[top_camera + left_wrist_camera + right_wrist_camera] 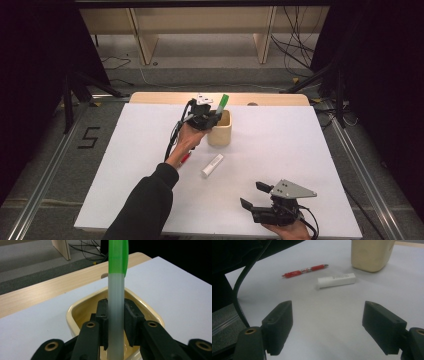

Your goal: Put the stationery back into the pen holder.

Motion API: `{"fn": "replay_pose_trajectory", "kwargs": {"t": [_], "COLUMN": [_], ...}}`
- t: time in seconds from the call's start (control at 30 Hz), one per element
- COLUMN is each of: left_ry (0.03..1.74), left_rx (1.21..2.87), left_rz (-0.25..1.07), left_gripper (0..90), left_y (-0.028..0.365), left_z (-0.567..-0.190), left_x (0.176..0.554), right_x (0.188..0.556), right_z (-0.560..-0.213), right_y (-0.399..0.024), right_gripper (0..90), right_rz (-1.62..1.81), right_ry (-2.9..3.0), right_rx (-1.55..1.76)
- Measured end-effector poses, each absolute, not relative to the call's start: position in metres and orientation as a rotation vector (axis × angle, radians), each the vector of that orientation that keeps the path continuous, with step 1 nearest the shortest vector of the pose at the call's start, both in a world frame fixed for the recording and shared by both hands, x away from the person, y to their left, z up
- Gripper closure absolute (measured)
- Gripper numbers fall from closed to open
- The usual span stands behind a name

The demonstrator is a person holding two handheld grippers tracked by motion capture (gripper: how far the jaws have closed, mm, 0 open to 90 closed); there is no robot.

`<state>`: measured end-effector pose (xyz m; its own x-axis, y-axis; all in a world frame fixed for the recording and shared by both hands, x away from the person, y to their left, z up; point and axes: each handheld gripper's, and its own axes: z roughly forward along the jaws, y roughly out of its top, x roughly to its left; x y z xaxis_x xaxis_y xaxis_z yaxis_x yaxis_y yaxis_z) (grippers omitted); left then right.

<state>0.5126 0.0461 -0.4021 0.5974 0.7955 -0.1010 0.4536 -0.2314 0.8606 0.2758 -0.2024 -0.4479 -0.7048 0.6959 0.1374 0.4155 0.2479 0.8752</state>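
left gripper at the far edge clasps an upright marker over the cup; right gripper gapes near the bench's near edge.

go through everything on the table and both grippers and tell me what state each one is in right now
Green-capped marker: upright over the cup, cap on, between the left gripper's jaws.
Cup: upright on the table, open top.
Red pen: lying flat on the table.
White tube: lying flat, apart from the pen and cup.
Left gripper: jaws close around the marker.
Right gripper: open, holding nothing, low over the table.
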Motion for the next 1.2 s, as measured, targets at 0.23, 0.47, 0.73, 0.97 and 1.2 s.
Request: {"fn": "replay_pose_trajectory", "kwargs": {"t": [0.23, 0.47, 0.73, 0.97, 1.2], "left_ry": [0.939, 0.945, 0.926, 0.943, 0.979], "left_rx": [1.886, 1.956, 2.069, 2.124, 2.163], "left_rz": [0.364, 0.337, 0.301, 0.294, 0.287], "left_gripper": [36.8, 29.7, 22.4, 22.4, 22.3], "left_y": [0.055, 0.069, 0.089, 0.105, 0.118], "left_z": [-0.386, -0.373, -0.369, -0.373, -0.390], "left_x": [0.501, 0.487, 0.463, 0.440, 0.428], "right_x": [0.276, 0.276, 0.276, 0.276, 0.276], "right_z": [-0.449, -0.449, -0.449, -0.449, -0.450], "right_y": [-0.202, -0.201, -0.202, -0.200, -0.200], "right_gripper": [25.3, 25.3, 25.3, 25.3, 25.2], "right_rz": [1.433, 1.430, 1.427, 1.417, 1.418], "right_ry": [2.251, 2.250, 2.253, 2.257, 2.259], "right_rx": [1.034, 1.038, 1.041, 1.031, 1.035]}}
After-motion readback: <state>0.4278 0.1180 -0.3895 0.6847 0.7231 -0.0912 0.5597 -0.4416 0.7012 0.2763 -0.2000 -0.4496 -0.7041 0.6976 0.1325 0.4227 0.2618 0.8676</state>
